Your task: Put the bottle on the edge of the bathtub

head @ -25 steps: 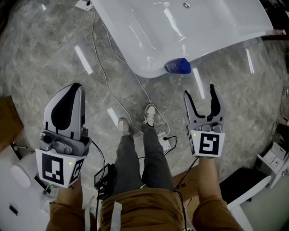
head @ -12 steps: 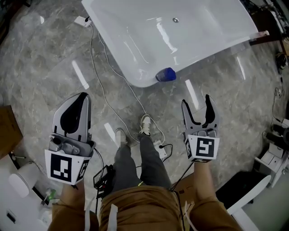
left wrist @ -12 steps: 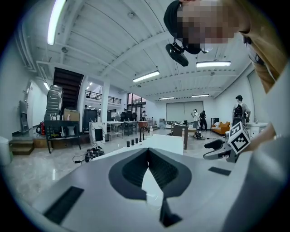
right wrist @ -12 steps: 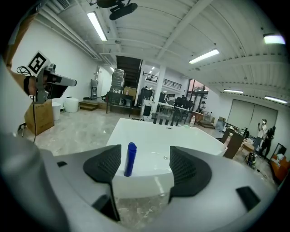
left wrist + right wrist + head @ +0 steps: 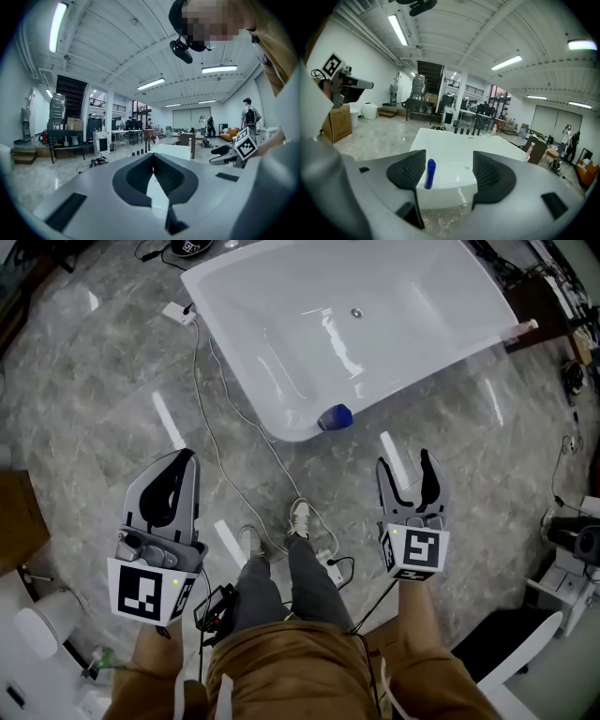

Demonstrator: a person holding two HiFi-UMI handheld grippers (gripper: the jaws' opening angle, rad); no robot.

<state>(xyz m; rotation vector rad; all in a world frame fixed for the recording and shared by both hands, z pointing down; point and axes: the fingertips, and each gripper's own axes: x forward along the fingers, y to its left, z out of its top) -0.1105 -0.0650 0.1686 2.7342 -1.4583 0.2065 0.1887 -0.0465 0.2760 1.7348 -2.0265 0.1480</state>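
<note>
Tongs, two of them, hang over the grey stone floor (image 5: 84,409). The left tongs (image 5: 153,155) are pressed tip to tip with nothing between them, while the right tongs (image 5: 449,168) gape wide and empty — only distant things show through the gap. One blue bottle (image 5: 335,416) stands upright on the near rim of the one white bathtub (image 5: 281,343), well apart from both tongs. The person's two shoes (image 5: 298,517) stand on the floor — between the tongs.

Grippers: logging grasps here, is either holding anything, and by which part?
Nothing is held: right gripper open, left gripper shut, both empty. The bottle stands on the bathtub rim.
</note>
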